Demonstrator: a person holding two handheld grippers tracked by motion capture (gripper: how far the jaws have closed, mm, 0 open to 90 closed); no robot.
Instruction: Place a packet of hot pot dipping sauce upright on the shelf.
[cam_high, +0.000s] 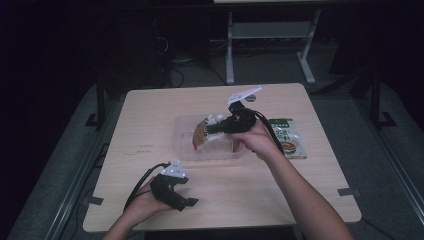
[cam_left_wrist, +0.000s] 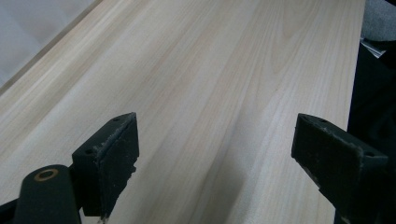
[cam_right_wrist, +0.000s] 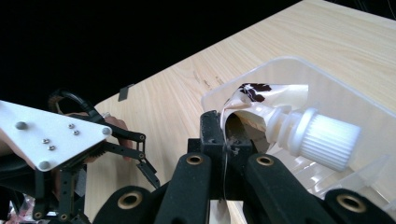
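My right gripper (cam_high: 216, 128) is shut on a spouted pouch (cam_high: 204, 133) and holds it just above a clear plastic bin (cam_high: 182, 145) at the table's middle. In the right gripper view the black jaws (cam_right_wrist: 224, 140) pinch the pouch's brown and white edge (cam_right_wrist: 271, 99); its ribbed white cap (cam_right_wrist: 322, 135) points right over the bin's rim (cam_right_wrist: 345, 93). My left gripper (cam_high: 187, 202) rests near the table's front left edge, held in a hand. Its jaws (cam_left_wrist: 215, 158) stand wide open over bare wood, nothing between them.
A green snack packet (cam_high: 286, 137) lies flat to the right of the bin. The light wooden table (cam_high: 150, 110) ends in dark floor all round, with a metal frame (cam_high: 270, 35) behind. The other gripper (cam_right_wrist: 144, 161) appears at the left of the right gripper view.
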